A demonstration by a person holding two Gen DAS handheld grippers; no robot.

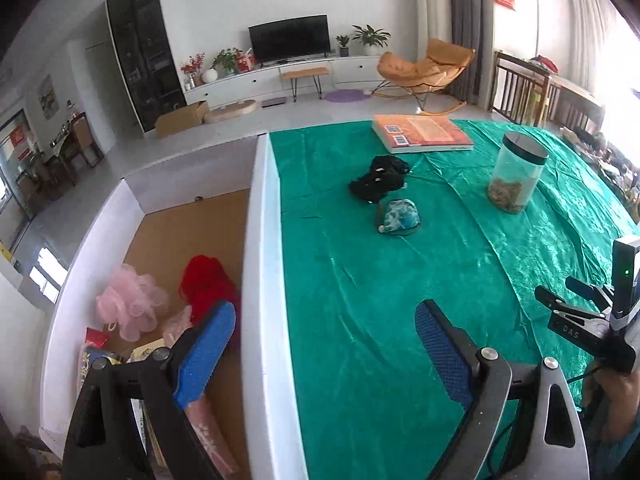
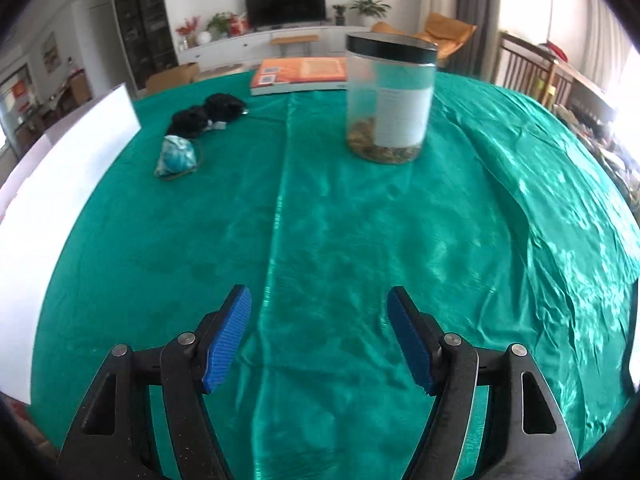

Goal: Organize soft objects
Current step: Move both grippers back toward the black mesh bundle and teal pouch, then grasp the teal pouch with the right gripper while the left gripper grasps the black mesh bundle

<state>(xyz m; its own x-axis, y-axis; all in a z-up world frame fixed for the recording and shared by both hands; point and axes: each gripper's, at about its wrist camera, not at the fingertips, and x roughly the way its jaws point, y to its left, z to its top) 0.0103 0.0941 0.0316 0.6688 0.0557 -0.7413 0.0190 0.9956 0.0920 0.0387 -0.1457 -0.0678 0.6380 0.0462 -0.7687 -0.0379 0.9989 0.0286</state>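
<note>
A black fabric bundle [image 1: 380, 180] [image 2: 208, 114] and a teal-and-white soft pouch [image 1: 398, 216] [image 2: 176, 156] lie side by side on the green tablecloth [image 1: 400, 300] [image 2: 320, 220]. A pink mesh pouf [image 1: 132, 300] and a red woolly item [image 1: 206, 286] rest inside the white-walled box [image 1: 260, 280] [image 2: 60, 184] to the left of the table. My left gripper [image 1: 326, 312] is open and empty, straddling the box wall. My right gripper [image 2: 319, 294] is open over bare cloth, well short of the pouch, with nothing between its pads.
A clear jar with a black lid [image 1: 516, 172] [image 2: 390, 96] stands to the right of the soft items. An orange book [image 1: 420, 132] [image 2: 300, 74] lies at the table's far edge. Packets and a pink wrapped item [image 1: 208, 432] sit in the box's near end.
</note>
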